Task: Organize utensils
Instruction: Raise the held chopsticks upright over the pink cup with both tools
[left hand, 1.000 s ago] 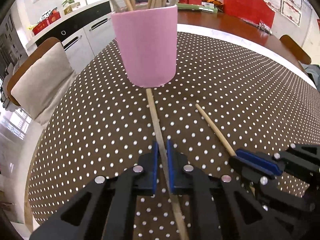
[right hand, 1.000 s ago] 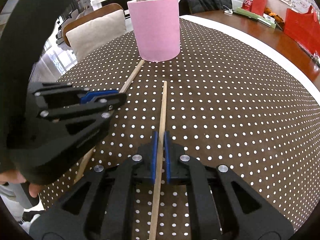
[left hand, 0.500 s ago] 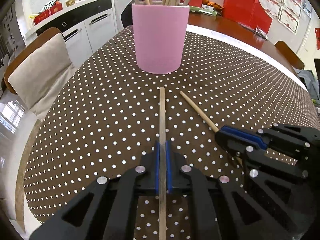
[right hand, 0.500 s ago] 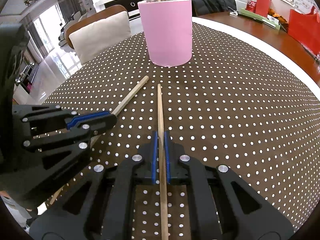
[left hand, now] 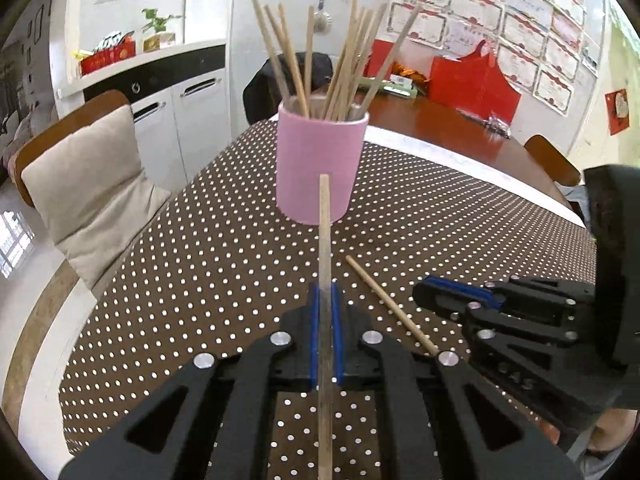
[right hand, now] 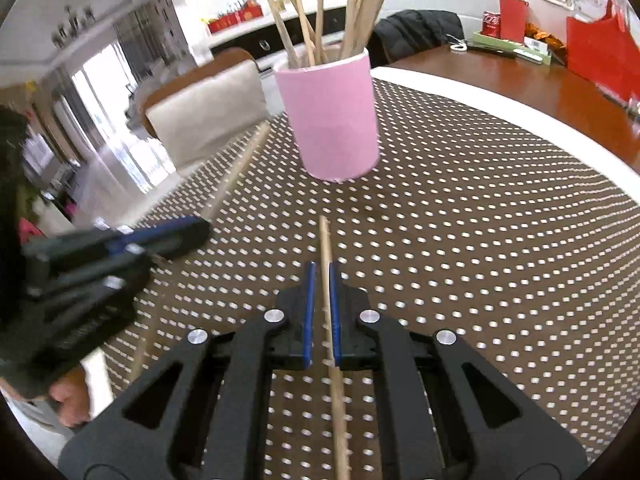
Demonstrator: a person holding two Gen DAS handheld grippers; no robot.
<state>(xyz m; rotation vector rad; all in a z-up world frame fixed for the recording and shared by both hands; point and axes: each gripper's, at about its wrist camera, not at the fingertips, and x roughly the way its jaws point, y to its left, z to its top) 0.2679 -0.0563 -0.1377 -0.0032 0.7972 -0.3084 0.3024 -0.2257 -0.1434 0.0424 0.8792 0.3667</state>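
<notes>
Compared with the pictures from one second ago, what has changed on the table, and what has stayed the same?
Both grippers pulled back from the pink cup and lifted. The left gripper raised its chopstick off the dotted tablecloth; the right gripper drew its chopstick back. Both stay shut on their chopsticks; the cup did not move.

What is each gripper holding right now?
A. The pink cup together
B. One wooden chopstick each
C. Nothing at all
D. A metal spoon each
B: the left gripper clamps one chopstick and the right gripper has another chopstick between its jaws, both pointing toward the pink cup.
</notes>
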